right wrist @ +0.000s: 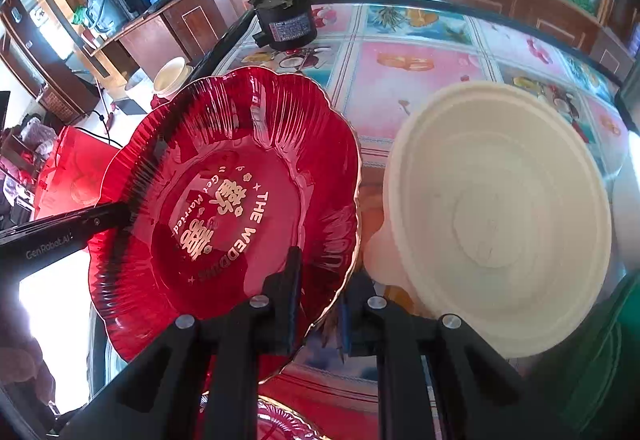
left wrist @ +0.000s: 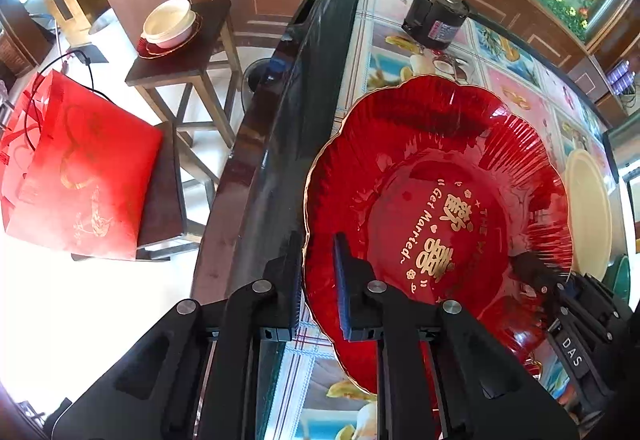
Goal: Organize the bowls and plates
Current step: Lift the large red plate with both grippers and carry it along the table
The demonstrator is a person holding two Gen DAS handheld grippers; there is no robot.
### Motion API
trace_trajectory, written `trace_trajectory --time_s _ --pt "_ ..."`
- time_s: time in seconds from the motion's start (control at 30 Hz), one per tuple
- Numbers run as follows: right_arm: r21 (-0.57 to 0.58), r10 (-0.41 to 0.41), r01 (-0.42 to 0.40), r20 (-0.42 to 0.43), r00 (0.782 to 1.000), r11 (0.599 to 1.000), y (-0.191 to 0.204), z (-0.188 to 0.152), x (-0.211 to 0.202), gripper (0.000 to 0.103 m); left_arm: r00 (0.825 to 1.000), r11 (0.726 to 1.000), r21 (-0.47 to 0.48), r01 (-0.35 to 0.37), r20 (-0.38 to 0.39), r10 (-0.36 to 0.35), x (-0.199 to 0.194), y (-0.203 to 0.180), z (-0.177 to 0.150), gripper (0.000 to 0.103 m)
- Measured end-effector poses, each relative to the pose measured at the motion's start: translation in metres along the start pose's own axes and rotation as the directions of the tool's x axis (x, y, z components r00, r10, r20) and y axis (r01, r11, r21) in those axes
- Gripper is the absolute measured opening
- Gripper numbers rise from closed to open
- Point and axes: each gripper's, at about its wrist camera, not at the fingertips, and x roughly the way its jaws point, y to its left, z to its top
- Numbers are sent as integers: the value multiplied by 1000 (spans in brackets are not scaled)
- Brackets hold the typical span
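Observation:
A red scalloped plate (left wrist: pixel 436 216) with gold lettering is held between both grippers over the fruit-patterned table (left wrist: pixel 400 52). My left gripper (left wrist: pixel 318 252) is shut on the plate's left rim, one finger under it and one over it. In the right wrist view my right gripper (right wrist: pixel 320 272) is shut on the right rim of the same red plate (right wrist: pixel 224 208). The left gripper's fingers (right wrist: pixel 116 218) reach in across the plate's far edge. A cream bowl (right wrist: pixel 500 216) sits on the table just right of the plate. Another red plate's rim (right wrist: pixel 280 424) shows below my right gripper.
A black motor (left wrist: pixel 436 16) stands at the table's far end. Left of the table, a dark stool (left wrist: pixel 180 60) carries a cream bowl (left wrist: pixel 168 24) stacked on a red plate. A red gift bag (left wrist: pixel 80 168) lies on a lower stool. Something green (right wrist: pixel 592 380) lies at the right edge.

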Motion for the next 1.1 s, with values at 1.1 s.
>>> trace_trajectory --time_s 1.1 --pt "-92 32 -21 116 993 996 20 -86 -102 14 986 999 -11 50 158 -48 -121 7 -130 12"
